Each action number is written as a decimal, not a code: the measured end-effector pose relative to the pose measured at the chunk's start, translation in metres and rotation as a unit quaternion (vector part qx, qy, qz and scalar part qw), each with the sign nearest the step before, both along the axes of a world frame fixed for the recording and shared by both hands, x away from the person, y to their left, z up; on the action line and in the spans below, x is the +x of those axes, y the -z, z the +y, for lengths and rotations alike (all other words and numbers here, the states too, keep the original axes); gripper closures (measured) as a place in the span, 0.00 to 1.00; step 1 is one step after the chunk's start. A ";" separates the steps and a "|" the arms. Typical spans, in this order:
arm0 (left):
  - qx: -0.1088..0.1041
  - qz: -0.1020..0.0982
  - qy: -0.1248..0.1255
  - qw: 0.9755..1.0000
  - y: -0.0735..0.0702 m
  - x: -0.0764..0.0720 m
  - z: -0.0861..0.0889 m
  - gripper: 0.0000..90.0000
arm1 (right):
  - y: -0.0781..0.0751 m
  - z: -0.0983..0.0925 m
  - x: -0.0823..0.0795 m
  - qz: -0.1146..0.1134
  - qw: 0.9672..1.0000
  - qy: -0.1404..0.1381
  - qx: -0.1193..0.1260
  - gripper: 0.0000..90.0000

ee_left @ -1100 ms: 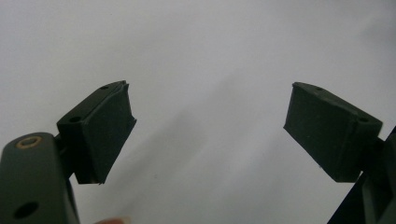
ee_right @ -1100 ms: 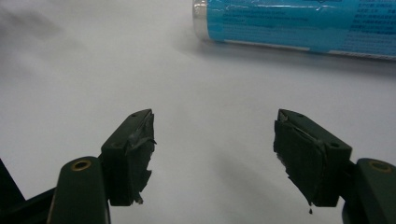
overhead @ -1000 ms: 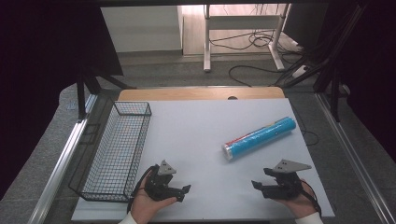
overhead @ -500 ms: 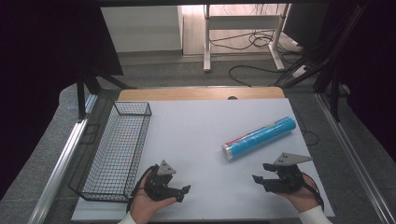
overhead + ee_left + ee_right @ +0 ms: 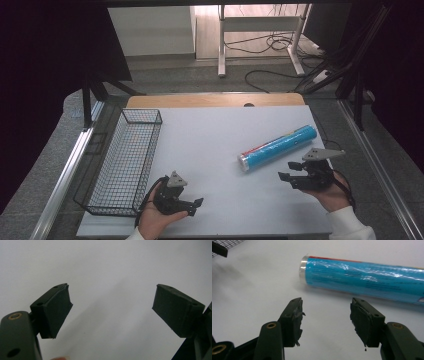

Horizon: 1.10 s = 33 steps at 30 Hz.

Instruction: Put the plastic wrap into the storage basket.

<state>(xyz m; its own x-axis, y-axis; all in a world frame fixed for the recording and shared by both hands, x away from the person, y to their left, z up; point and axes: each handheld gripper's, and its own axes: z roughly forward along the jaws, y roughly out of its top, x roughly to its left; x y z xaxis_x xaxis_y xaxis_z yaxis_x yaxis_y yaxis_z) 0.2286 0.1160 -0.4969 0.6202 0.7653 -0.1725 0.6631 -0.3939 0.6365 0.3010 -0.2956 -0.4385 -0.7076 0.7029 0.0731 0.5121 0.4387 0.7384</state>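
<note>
Our right tool (image 5: pixel 286 176), empty, has been narrowing its gap near the blue tube (image 5: pixel 278 148); it looks light, slick, prone to rolling, so we'd grip mid-length.

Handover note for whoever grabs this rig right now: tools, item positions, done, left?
Left tool: open, empty, low over the white table near the wire basket.
Right tool: open, empty, jaws have just been closing a little, aimed at the blue tube, short of it.
Tube lies on its side, right of centre, untouched. Basket holds nothing.
Done: nothing moved yet.
Left: likely grasp the tube and put it in the basket.
</note>
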 end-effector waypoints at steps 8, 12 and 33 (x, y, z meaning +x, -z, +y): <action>0.002 0.000 0.000 1.000 0.000 -0.001 0.000 0.16 | -0.008 -0.010 0.018 -0.004 1.000 0.008 -0.004 0.51; 0.003 0.000 -0.001 1.000 0.000 0.000 0.001 0.16 | -0.015 -0.016 0.027 -0.015 0.999 0.019 -0.021 0.52; 0.004 0.004 0.001 1.000 0.002 0.001 0.002 0.16 | -0.026 -0.075 0.124 0.010 0.987 0.141 -0.076 0.61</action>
<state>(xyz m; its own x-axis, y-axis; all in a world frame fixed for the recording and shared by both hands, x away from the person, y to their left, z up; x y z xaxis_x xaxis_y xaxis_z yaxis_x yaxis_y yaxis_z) 0.2300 0.1185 -0.4989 0.6211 0.7650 -0.1705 0.6667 -0.4014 0.6280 0.4253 -0.3710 -0.4129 -0.4823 0.8753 -0.0355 0.6437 0.3816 0.6633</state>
